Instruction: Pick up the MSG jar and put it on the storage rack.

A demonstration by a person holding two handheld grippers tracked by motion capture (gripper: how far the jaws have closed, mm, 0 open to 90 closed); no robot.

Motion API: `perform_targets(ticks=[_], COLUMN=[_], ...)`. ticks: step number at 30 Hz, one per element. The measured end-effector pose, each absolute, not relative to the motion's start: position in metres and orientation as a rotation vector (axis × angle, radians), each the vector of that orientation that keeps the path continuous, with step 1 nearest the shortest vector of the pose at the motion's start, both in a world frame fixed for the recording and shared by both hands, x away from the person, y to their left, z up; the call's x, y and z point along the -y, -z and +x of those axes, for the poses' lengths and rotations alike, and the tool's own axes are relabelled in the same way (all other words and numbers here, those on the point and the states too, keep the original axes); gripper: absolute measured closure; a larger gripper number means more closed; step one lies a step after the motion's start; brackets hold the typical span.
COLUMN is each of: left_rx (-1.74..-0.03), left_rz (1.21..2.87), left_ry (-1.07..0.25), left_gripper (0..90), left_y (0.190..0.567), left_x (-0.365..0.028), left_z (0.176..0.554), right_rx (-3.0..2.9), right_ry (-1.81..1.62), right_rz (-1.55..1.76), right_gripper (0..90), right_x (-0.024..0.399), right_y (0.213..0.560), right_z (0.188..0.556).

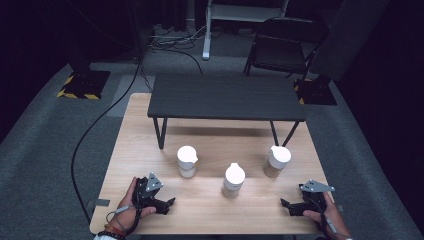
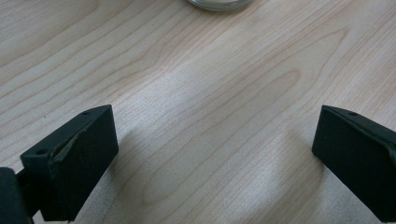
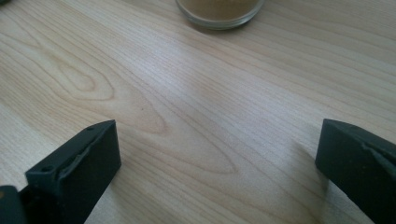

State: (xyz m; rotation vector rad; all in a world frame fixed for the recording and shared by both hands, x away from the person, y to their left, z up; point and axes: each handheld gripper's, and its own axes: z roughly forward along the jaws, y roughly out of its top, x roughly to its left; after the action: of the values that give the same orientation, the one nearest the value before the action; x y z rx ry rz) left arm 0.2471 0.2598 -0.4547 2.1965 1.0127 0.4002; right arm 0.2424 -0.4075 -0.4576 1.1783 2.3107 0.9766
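high view: above the near edge, facing forward and down over the wooden table (image 1: 210, 210) | left gripper view: low, close over the tabletop | right gripper view: likewise low and close | shared: the same light wood grain.

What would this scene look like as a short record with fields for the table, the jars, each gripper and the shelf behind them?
table: light wood
jars: three with white lids, left jar, middle jar, right jar, all upright and apart
left gripper: open, nothing between its fingers, low over the wood near the front edge
right gripper: open, nothing between its fingers, near the front edge
shelf: dark low stand on black legs, behind the jars
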Motion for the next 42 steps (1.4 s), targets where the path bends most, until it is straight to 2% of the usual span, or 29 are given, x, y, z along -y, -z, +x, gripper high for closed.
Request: perform_targets(ticks=[28,42], left_rx=[-1.075,-1.075], left_rz=[2.180,2.137], left_ry=[-0.400,-0.458], left_gripper=[1.6,1.7], left_y=[0.451,0.442], left_x=[-0.254,-0.250], left_z=[0.247,0.240], right_rx=[-2.307,-2.306], right_ry=[-0.975,-0.975], right_rz=[1.185,1.185], right_gripper=[0.0,0.0], right_x=[0.407,0.407], right_y=[0.458,0.458], right_z=[0.242,0.242])
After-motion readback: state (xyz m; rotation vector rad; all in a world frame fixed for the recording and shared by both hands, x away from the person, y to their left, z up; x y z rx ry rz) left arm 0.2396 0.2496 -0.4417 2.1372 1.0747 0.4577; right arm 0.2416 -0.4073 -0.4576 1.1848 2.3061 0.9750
